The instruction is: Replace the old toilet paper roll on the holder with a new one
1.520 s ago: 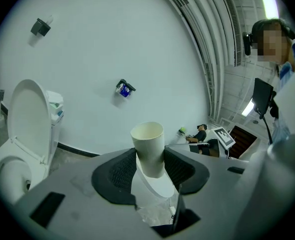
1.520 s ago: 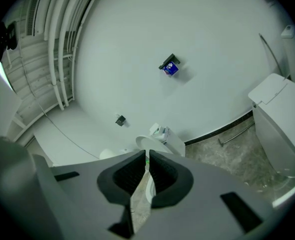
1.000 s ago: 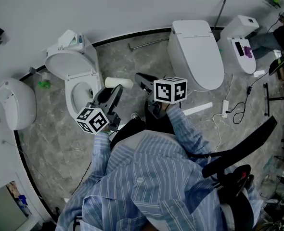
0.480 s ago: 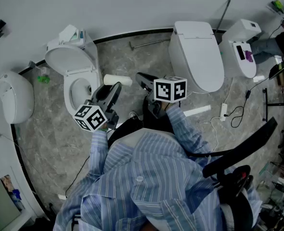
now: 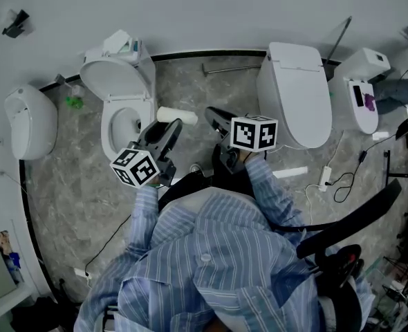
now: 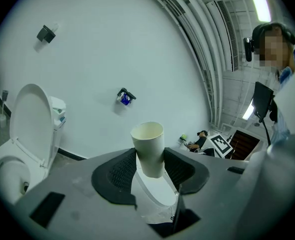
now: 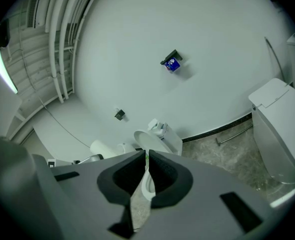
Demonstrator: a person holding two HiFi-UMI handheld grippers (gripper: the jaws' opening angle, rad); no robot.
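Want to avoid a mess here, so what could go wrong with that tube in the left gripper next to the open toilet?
1. The left gripper holds the tube only by its lower end, so it might tilt out or get crushed between the fingers.
2. The open toilet sits close beside it, so a dropped tube could land in the bowl.
3. The right gripper is shut and empty, poorly placed to catch a slip.

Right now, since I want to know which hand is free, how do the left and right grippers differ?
The left gripper is clamped on a pale hollow tube; the right gripper has its jaws shut together, empty. The left gripper is beside the lid-up toilet, the right gripper nearer the lid-down toilet. Both have dark ribbed pads.
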